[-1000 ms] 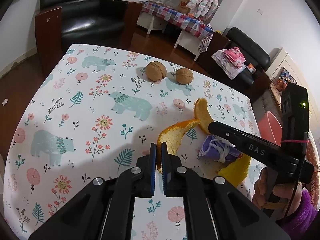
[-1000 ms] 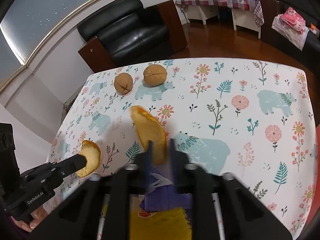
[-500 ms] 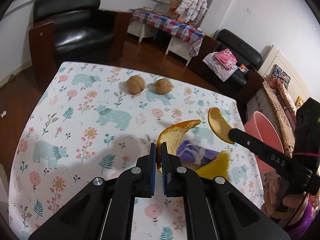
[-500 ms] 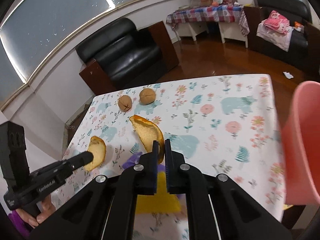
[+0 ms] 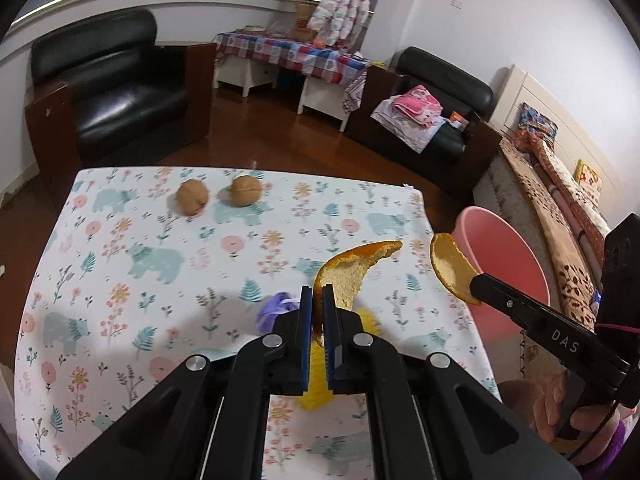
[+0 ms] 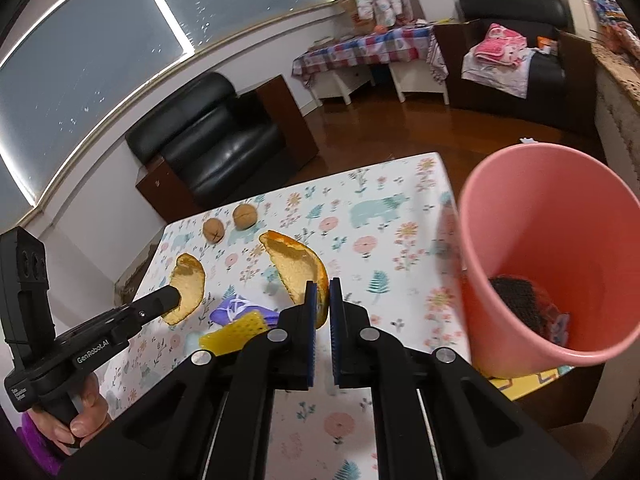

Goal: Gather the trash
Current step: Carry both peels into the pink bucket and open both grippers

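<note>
Both claws clamped on orange peel. Left gripper [image 5: 316, 308] holds one peel [image 5: 352, 272] above the table [image 5: 120, 260], short of the pink bin [image 6: 540, 240]. Right gripper [image 6: 323, 300] holds another peel [image 6: 296, 268], nearer the bin's rim. Risk: thin edge grips; a jolt or early release drops peel outside the bin.

Room has white walls [image 5: 432, 20] and a glossy dark wood floor [image 5: 256, 148]; a curved band of dark windows [image 6: 100, 64] runs above a pale sill. Black leather armchair [image 5: 116, 92] with brown wooden sides stands by the window wall; a second black armchair [image 5: 444, 92] carries pink and white folded laundry [image 5: 416, 106]. Between them, a white table under a red-blue checked cloth [image 5: 296, 54]; a patterned padded garment [image 5: 344, 0] hangs above it.
</note>
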`<state>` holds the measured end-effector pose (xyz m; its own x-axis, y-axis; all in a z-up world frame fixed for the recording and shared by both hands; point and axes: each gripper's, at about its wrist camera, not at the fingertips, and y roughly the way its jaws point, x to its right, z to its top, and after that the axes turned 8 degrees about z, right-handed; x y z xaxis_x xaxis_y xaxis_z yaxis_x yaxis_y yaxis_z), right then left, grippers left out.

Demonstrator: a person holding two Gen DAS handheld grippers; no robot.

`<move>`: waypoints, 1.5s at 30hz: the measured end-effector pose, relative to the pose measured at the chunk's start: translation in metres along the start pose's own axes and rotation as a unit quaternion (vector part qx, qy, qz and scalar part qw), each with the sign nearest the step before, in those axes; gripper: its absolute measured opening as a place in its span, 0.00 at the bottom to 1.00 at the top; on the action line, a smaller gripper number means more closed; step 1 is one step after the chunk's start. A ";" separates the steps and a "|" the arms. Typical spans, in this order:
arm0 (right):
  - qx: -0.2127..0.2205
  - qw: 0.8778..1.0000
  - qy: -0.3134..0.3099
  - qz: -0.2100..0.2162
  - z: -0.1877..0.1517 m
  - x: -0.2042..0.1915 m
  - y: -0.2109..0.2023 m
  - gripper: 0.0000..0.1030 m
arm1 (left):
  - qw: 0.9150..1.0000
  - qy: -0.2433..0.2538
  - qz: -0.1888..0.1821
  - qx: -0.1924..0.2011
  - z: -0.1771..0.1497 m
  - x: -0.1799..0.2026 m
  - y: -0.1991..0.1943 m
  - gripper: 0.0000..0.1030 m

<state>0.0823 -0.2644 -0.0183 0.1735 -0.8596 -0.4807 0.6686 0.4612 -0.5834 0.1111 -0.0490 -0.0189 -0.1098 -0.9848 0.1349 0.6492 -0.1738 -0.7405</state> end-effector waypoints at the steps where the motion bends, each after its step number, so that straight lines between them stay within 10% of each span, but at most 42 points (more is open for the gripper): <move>1: 0.003 1.000 0.001 -0.001 0.000 0.001 -0.003 0.06 | 1.000 0.005 -0.002 0.002 0.001 0.005 -0.001 0.04; 26: 0.106 0.988 0.059 -0.091 0.004 0.078 -0.089 0.06 | 0.991 0.110 -0.074 0.019 0.022 0.136 -0.003 0.04; 45: 0.105 0.977 0.069 -0.171 0.015 0.132 -0.090 0.06 | 0.983 0.170 -0.070 0.003 0.033 0.229 0.048 0.04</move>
<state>0.0558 -0.4226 -0.0196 -0.1746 -0.9112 -0.3733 0.8070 0.0848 -0.5844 0.1420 -0.2821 -0.0019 -0.4435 -0.8963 0.0059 0.6141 -0.3087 -0.7263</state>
